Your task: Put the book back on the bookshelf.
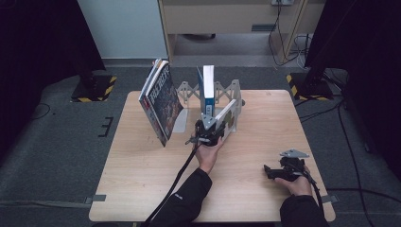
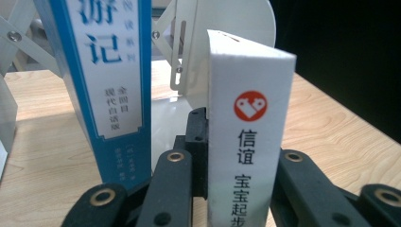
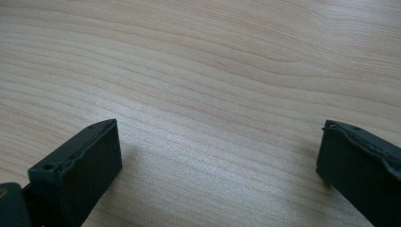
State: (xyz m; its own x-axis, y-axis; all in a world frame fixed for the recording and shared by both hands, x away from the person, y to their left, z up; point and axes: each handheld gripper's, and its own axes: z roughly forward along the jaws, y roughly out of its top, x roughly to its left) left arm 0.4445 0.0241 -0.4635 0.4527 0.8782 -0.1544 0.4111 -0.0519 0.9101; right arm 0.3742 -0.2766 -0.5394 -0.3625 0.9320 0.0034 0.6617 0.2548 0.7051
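high view: 3 books | left gripper (image 1: 209, 124) holding white book (image 1: 226, 118) | right gripper (image 1: 269, 171) wide

white book's (image 2: 246, 142) lower spine cut off at frame bottom, blue book's (image 2: 111, 71) title cropped at top

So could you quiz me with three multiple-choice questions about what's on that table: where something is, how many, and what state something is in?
1. Where does the right hand-held gripper rest?
A. On the table's near right part
B. Inside the rack
C. On the floor

2. How many books stand in or lean at the metal book rack?
A. One
B. Three
C. Five

3. What is the left hand-held gripper doing?
A. Hanging open
B. Clamping the white book
C. Lying on the table

Answers: 1 A, high view shows it there. 2 B, magazine, blue book, white book. 3 B, jaws press both sides of its spine.
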